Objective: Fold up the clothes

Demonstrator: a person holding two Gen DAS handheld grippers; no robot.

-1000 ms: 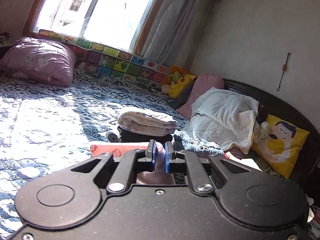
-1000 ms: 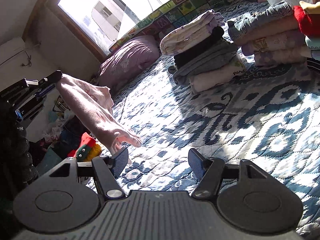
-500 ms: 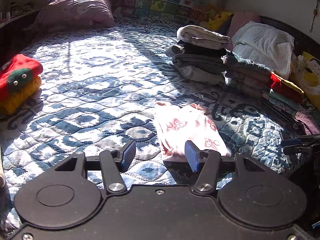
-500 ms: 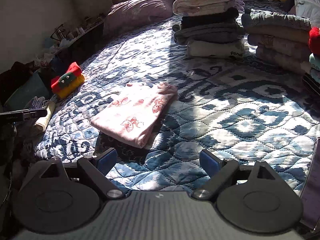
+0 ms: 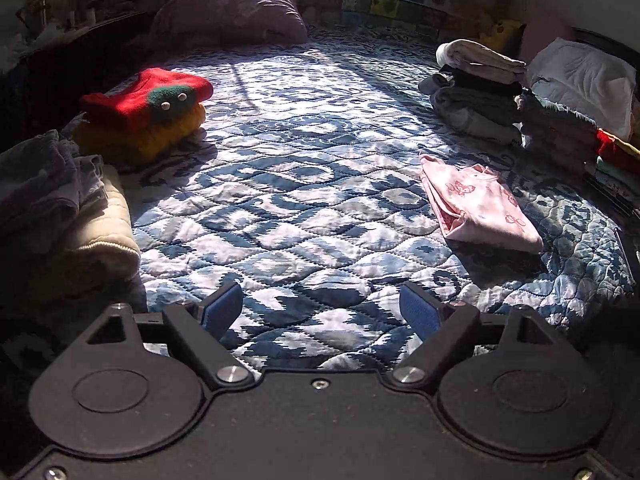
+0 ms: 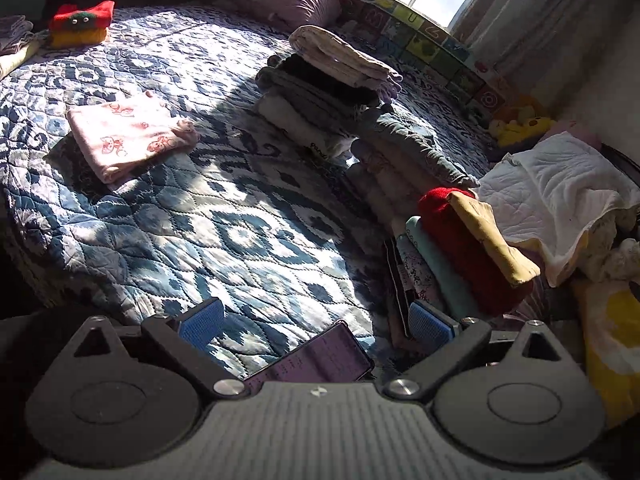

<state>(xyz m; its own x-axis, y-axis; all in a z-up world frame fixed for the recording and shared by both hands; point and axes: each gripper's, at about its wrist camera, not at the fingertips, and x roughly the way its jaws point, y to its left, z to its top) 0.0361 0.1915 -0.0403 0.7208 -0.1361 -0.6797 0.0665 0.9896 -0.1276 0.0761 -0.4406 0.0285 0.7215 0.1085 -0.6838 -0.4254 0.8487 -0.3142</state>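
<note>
A folded pink garment (image 5: 480, 208) with red prints lies flat on the blue patterned quilt (image 5: 304, 184); in the right wrist view the pink garment (image 6: 128, 136) sits at the left. My left gripper (image 5: 320, 312) is open above the quilt's near edge, well short of the garment, with nothing between its blue pads (image 5: 222, 310). My right gripper (image 6: 316, 324) is open too, low over the quilt near the right-hand piles, and holds nothing.
Stacks of folded clothes (image 6: 332, 80) and a second pile with red and yellow items (image 6: 460, 248) line the right side. A red and yellow folded bundle (image 5: 148, 112) and more clothes (image 5: 60, 216) lie left. A phone (image 6: 316, 360) rests under the right gripper. A purple pillow (image 5: 232, 12) lies at the head.
The pink garment, held up by the left gripper a second ago, now lies folded on the quilt. Both grippers have drawn back from it, and the left has opened wide.
</note>
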